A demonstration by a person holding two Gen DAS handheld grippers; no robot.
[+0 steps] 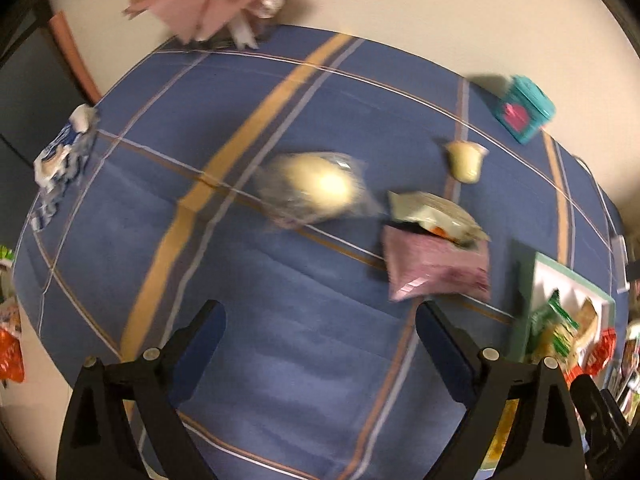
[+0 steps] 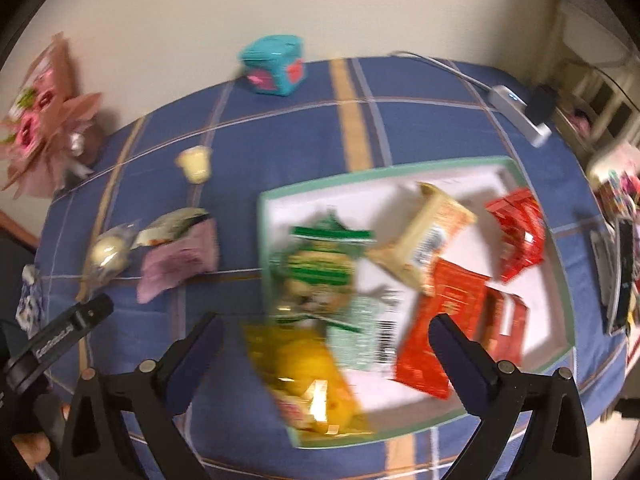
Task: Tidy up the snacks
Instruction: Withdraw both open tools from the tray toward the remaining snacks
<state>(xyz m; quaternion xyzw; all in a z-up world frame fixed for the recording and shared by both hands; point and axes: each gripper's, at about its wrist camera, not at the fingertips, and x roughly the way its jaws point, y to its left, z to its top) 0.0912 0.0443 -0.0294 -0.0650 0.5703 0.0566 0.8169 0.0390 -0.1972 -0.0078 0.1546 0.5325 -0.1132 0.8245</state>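
1. Black-fingered left tool [image 1: 320, 324] hangs wide open over bare blue checked cloth on the bench [image 1: 280, 380], holding nothing.
2. Right tool [image 2: 326, 336] is likewise spread wide and empty, above the green-rimmed tray [image 2: 560, 240].
3. Tray already holds green, cream, yellow and red packets (blurred).
4. Loose snacks remain outside: pink packet [image 1: 436, 272], clear-wrapped bun [image 1: 316, 186], small cup [image 1: 466, 160].
5. Judged step: between picks; next, the left tool must descend on the pink packet.
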